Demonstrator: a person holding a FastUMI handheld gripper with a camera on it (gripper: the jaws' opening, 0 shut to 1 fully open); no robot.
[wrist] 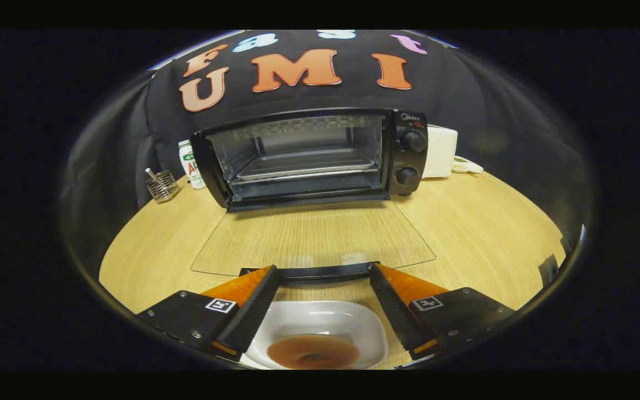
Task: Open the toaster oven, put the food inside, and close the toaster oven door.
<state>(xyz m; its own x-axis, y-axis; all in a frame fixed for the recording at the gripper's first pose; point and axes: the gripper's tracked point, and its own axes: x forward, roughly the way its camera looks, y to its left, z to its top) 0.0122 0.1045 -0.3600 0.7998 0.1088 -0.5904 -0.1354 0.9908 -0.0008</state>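
Two splayed fingers (325, 278) over glossy square plate (364, 325)

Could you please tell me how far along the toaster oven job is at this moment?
Done: the black toaster oven has its glass door folded down flat. In hand: the open gripper straddles the white dish holding the brown doughnut. Left: loading it inside and closing the door.

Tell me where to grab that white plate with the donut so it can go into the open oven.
Grip the white plate by its raised rim on the near side, coming in low along the table with the gripper open as now. The donut sits in the middle, so an edge pinch likely clears it. Keep it level toward the toaster oven, whose door lies flat open.
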